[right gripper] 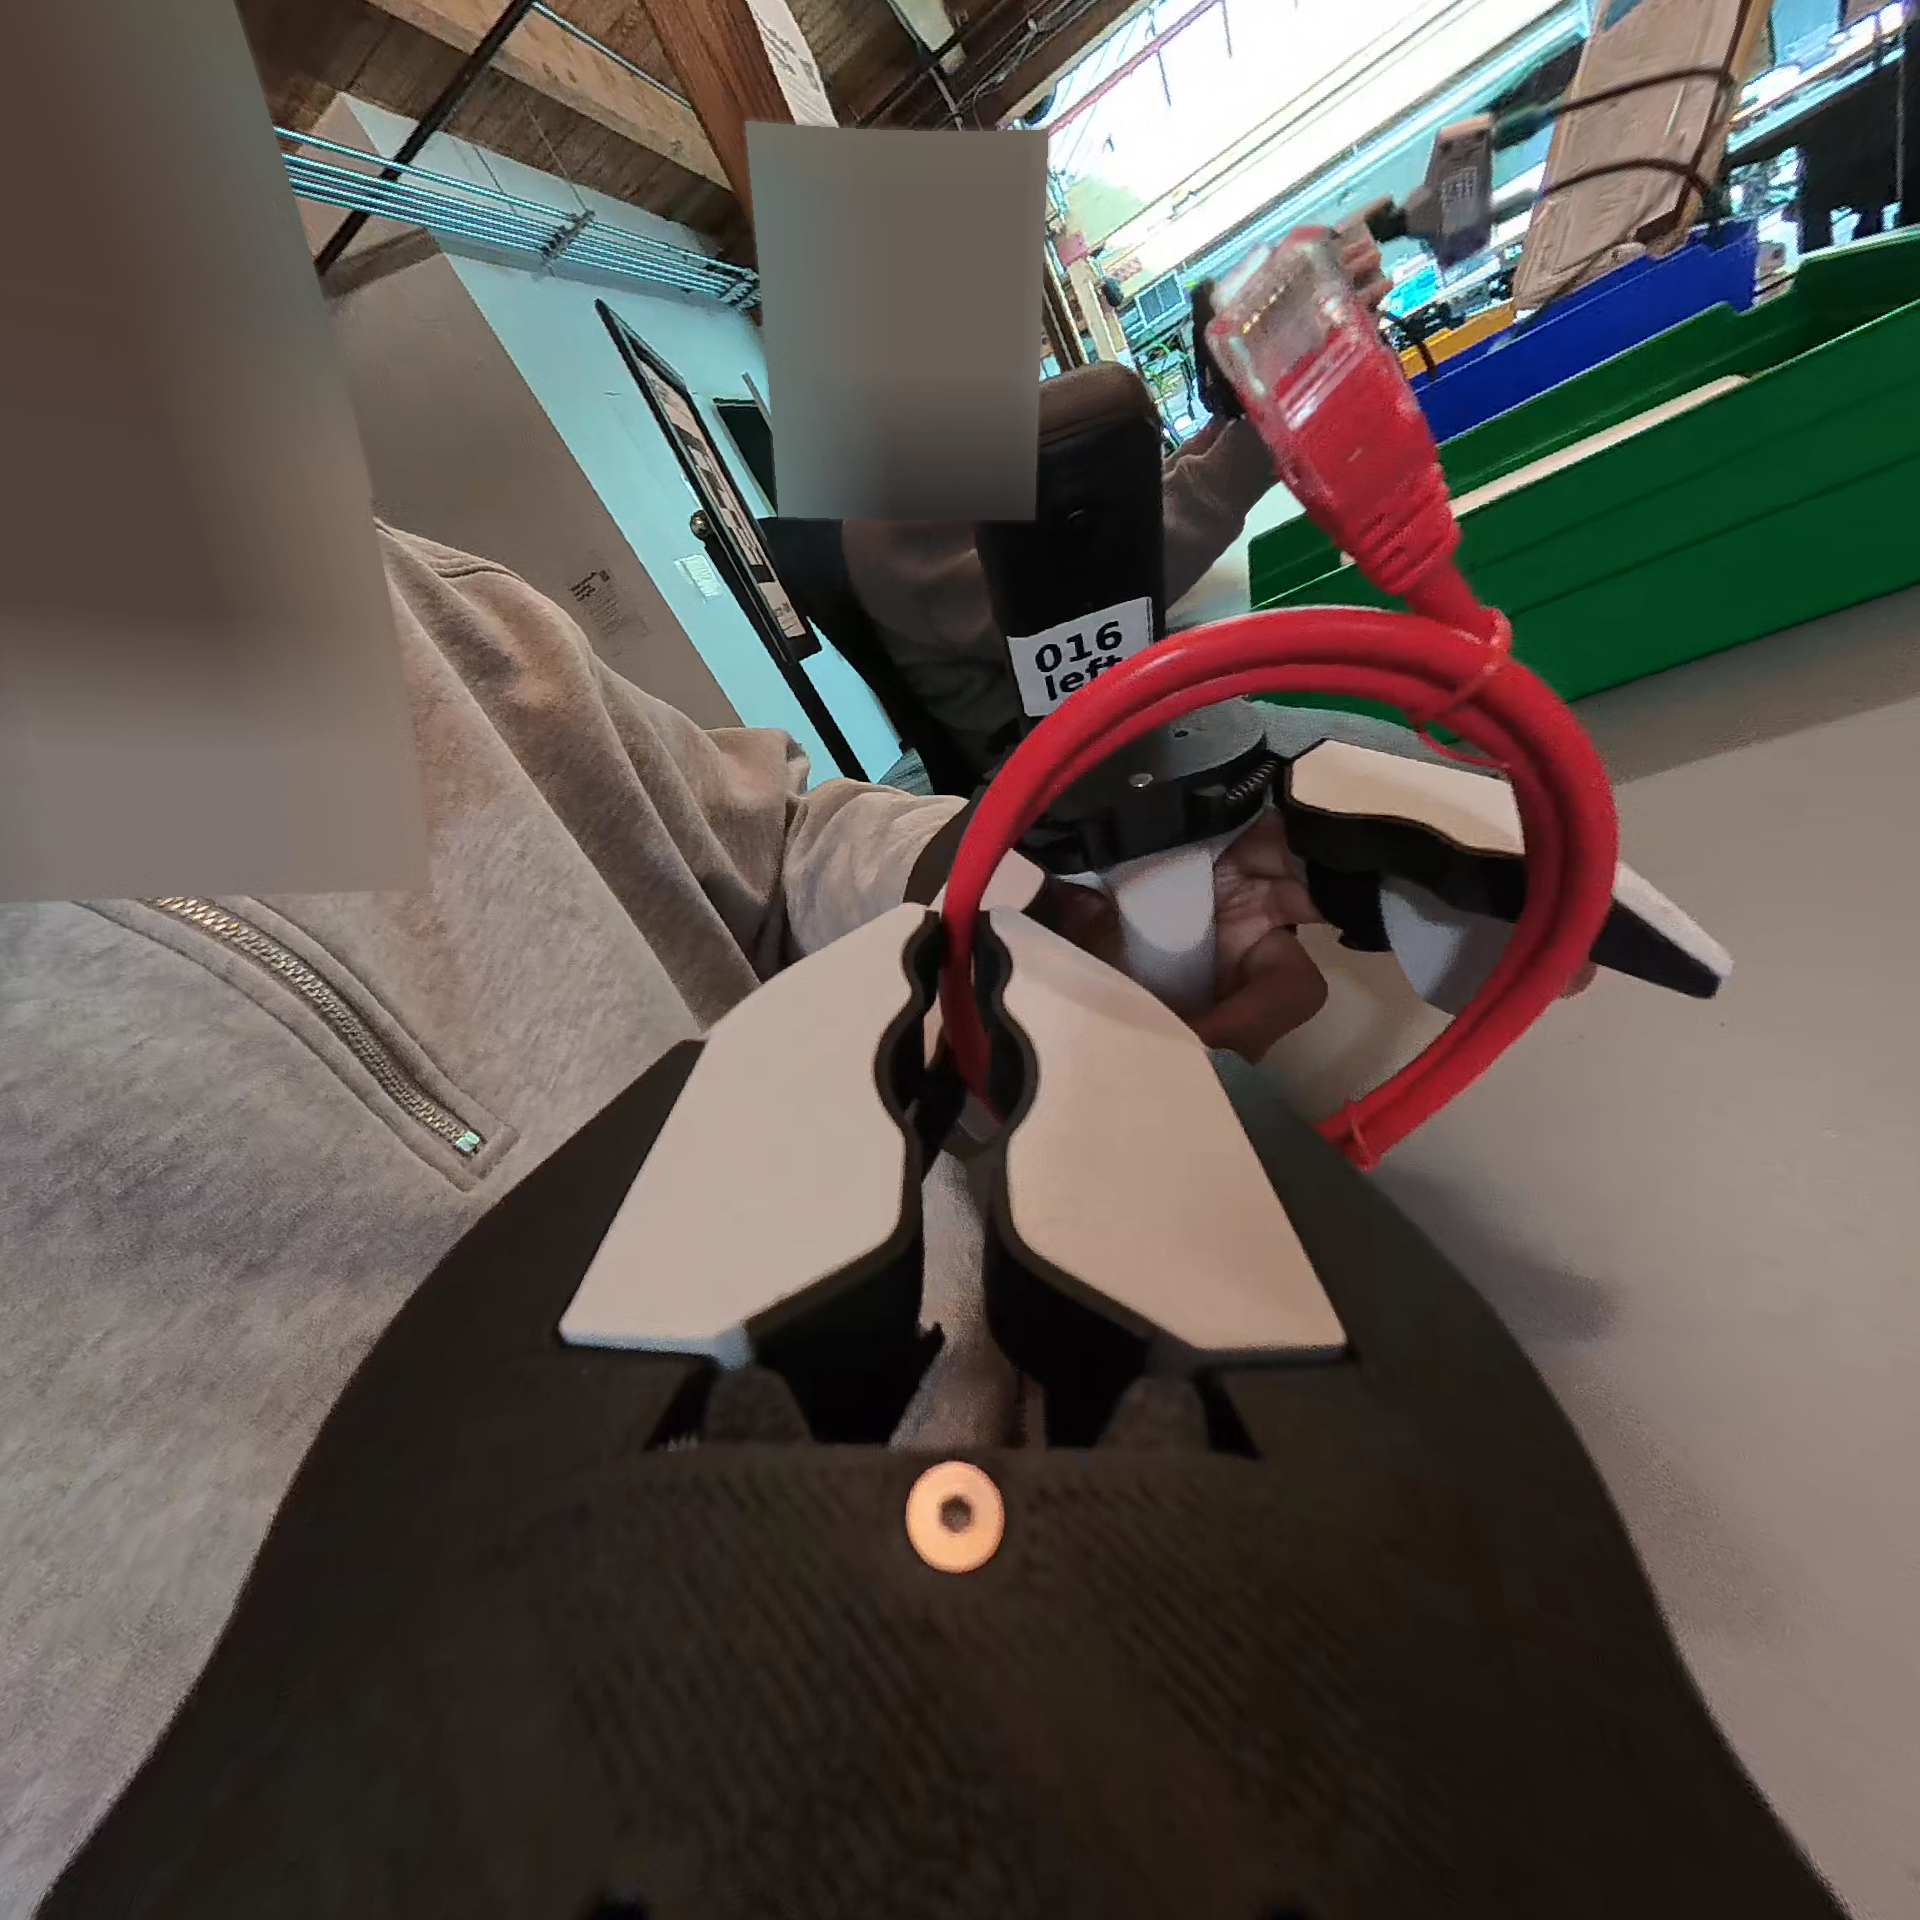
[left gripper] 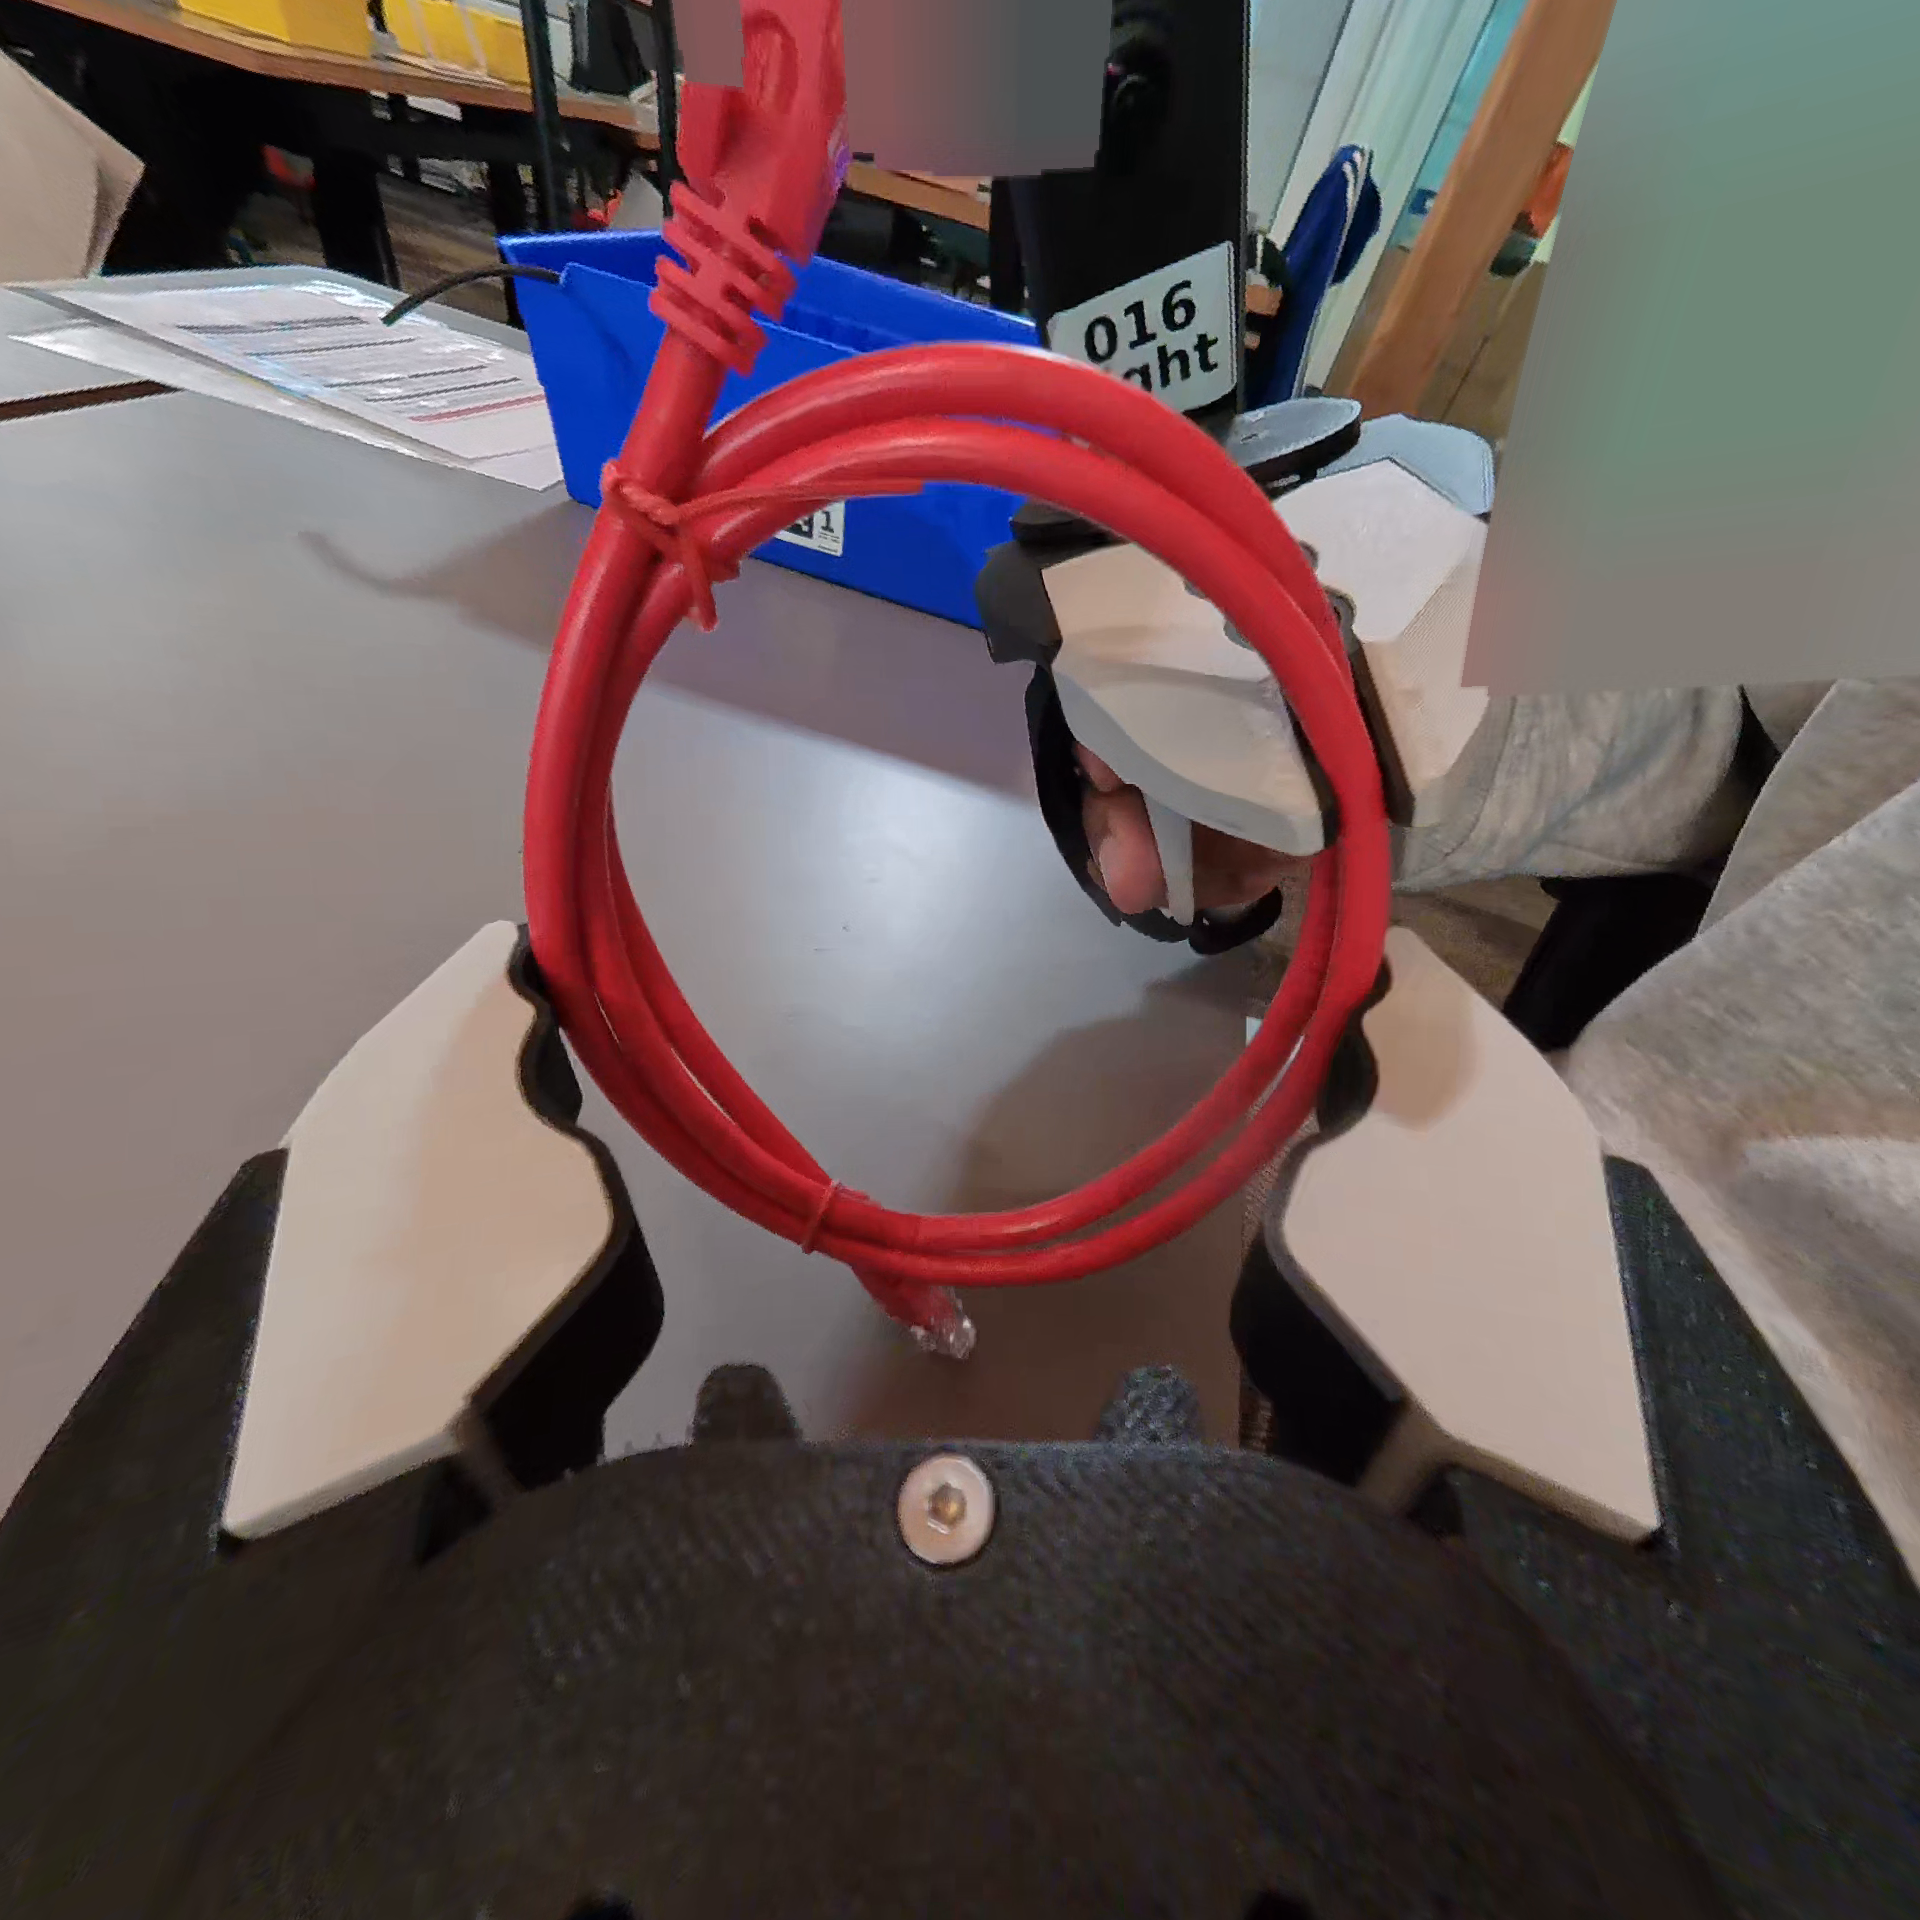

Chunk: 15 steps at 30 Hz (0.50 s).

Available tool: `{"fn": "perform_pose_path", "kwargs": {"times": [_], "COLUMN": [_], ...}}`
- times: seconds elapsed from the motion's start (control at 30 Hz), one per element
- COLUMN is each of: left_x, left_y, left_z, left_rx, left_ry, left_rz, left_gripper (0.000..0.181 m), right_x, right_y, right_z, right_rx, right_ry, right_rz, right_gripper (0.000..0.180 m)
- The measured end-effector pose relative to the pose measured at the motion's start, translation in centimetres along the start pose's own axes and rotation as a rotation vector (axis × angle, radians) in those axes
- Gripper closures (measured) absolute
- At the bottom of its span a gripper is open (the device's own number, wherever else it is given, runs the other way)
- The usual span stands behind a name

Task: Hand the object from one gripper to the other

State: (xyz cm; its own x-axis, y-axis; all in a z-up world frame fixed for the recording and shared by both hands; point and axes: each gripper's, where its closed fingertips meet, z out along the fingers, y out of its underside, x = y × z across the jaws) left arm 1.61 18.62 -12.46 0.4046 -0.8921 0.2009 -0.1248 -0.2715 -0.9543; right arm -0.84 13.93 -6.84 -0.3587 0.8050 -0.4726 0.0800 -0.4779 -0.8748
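Note:
A coiled red network cable, bound with red ties, hangs upright above the grey table, one plug pointing up. In the left wrist view, my left gripper is wide open, with the coil standing between its two fingertips and brushing both. My right gripper reaches in from the right and pinches the coil's right side. In the right wrist view, the right gripper is shut on the cable. One finger of the open left gripper shows behind the coil.
A blue bin and a printed sheet lie on the far side of the table. Green trays stand at the back right. The person's grey sleeve and jacket fill the near left.

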Motion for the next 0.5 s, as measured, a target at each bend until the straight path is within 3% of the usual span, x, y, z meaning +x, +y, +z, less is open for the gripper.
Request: {"fn": "perform_pose_path", "kwargs": {"times": [0.33, 0.5], "left_x": [-0.4, -1.1], "left_y": [-0.4, -1.3], "left_z": [-0.4, -0.9], "left_rx": [0.011, 0.077], "left_ry": [-0.013, -0.02], "left_rz": [0.011, -0.049], "left_gripper": [0.054, 0.056], "right_x": [0.5, 0.8], "right_y": [-0.4, -0.6], "right_z": [-0.3, -0.4], "right_rx": [0.041, 0.054], "right_ry": [0.018, 0.034], "right_rz": [-0.024, -0.023], "right_gripper": [0.169, 0.153]}}
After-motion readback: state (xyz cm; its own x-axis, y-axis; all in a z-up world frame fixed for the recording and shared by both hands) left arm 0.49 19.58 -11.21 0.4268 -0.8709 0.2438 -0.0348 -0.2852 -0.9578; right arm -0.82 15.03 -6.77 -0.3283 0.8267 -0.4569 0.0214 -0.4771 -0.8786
